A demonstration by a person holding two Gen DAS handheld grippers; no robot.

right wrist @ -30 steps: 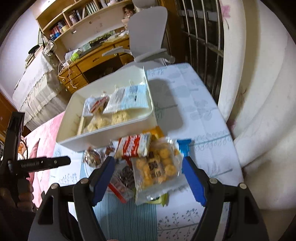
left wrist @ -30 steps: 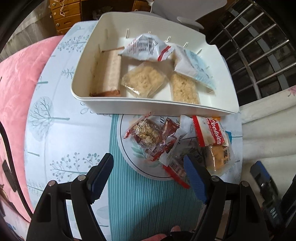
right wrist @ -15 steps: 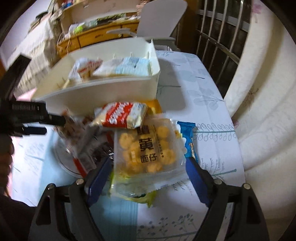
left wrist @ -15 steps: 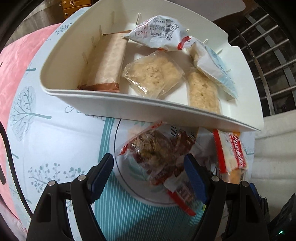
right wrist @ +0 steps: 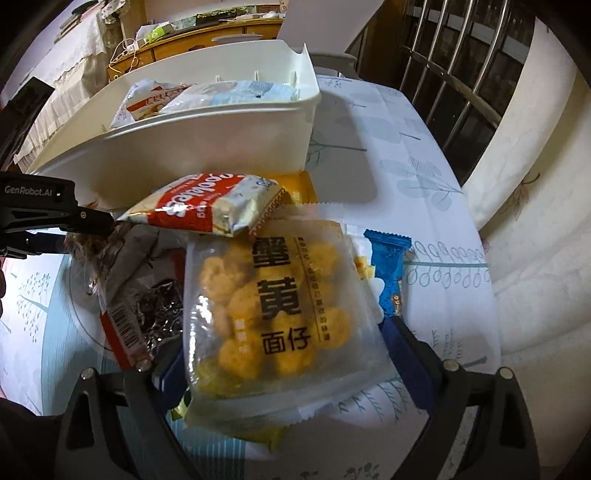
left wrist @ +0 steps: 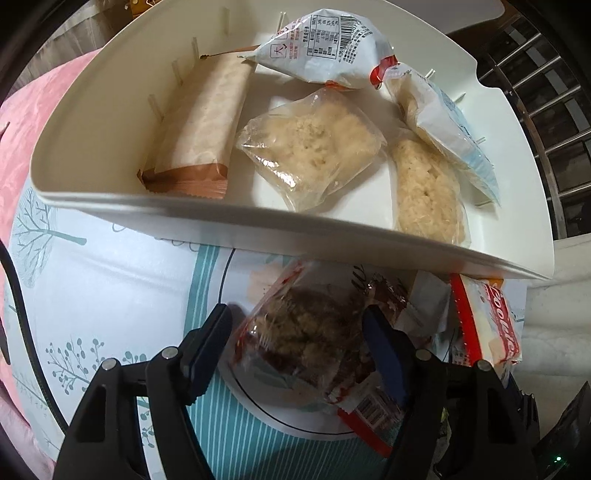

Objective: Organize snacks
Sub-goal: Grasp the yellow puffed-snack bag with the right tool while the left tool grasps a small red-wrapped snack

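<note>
My right gripper (right wrist: pixel 286 354) straddles a clear packet of yellow puffed balls (right wrist: pixel 280 306), jaws wide. A red-and-white cookie pouch (right wrist: pixel 207 206) overlaps its top edge.

Tree-print tablecloth (right wrist: pixel 399 155); barred window (right wrist: pixel 454 74) behind; wooden desk (right wrist: pixel 207 33); pink bedding (left wrist: pixel 22 122) alongside.

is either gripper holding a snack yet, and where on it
Nothing clearly held: left gripper straddles the clear brown-snack packet, right gripper the clear yellow-puff bag, both open.
</note>
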